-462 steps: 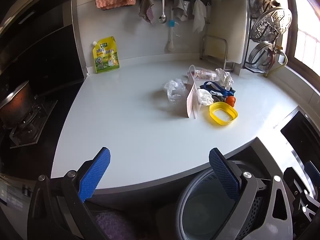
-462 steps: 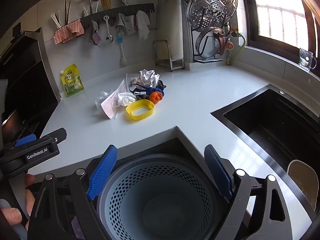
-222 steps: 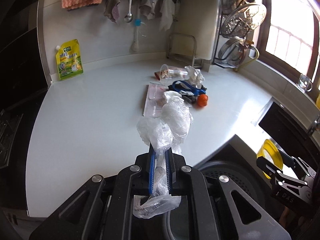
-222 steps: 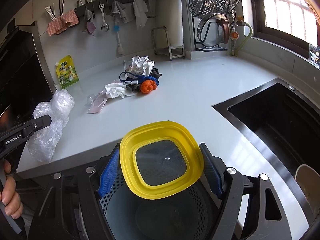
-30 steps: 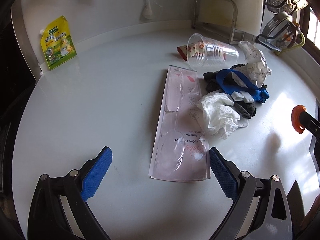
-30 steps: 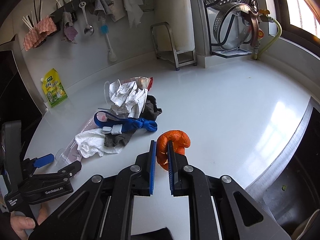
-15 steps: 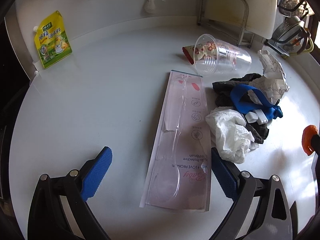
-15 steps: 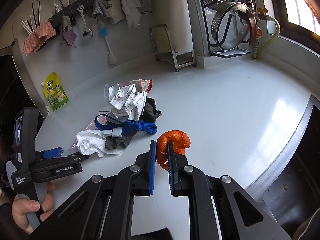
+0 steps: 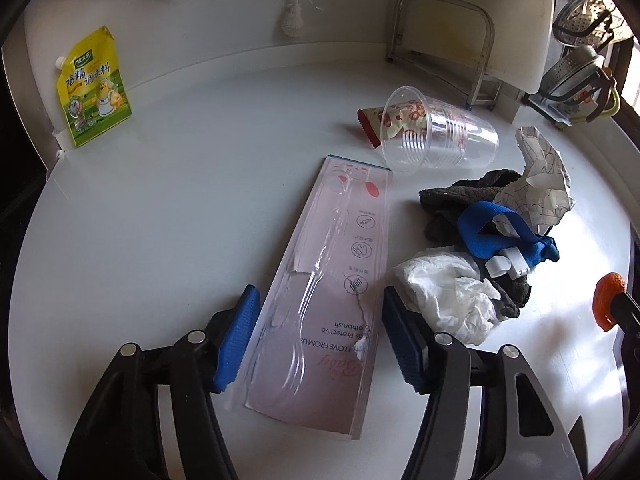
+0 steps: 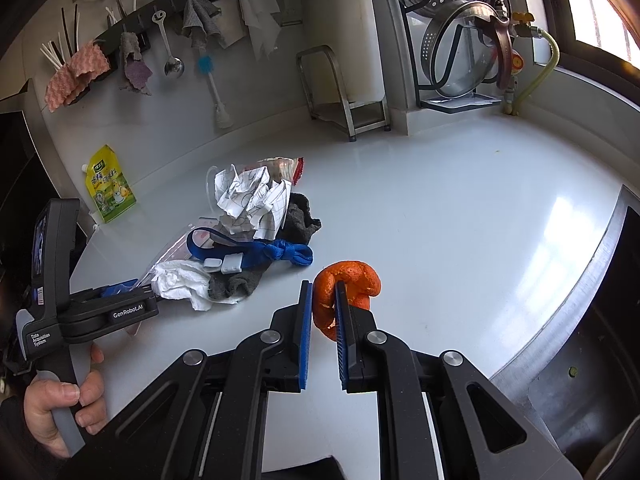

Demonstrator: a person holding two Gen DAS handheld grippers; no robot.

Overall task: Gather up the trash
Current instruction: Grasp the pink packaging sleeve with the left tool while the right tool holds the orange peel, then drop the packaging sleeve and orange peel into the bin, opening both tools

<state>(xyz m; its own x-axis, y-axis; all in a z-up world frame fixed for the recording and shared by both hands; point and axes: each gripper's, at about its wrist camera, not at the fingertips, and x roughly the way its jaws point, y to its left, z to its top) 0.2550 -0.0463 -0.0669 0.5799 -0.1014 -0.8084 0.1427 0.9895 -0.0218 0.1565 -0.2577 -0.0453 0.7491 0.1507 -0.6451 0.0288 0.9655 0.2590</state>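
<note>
Pack [image 9: 332, 300]: flat pink toothbrush blister pack lying on the white table [image 9: 180, 200], its near end between the pads of the left tool [image 9: 316, 344]; a white tissue [image 9: 444, 296] touches its right edge.
Left tool: jaws closing on the pack's two long edges; pads not yet pressing as far as I can see.
Pack handling: looks light, thin and springy, with a slick clear bubble; squeezed edge to edge it will likely bow or pop out. A hold across the flat card rim near the end seems safer than on the bubble.
Right tool [image 10: 323, 300]: pads together, clamped on an orange peel [image 10: 348, 292], held right of the pack beyond the tissue.
Peel handling: soft, light, curled; pinched on one thin edge, so it may tear or slip.
Other trash: clear cup [image 9: 436, 136], crumpled paper [image 9: 540, 184], blue strap [image 9: 496, 236] and dark cloth [image 9: 460, 196], all right of the pack or beyond its far end.
Hidden: no bin shows in either view; the pack's near corners are partly hidden by the tool; what lies under the cloth pile I cannot tell; the wrapper behind the cup is mostly covered.
</note>
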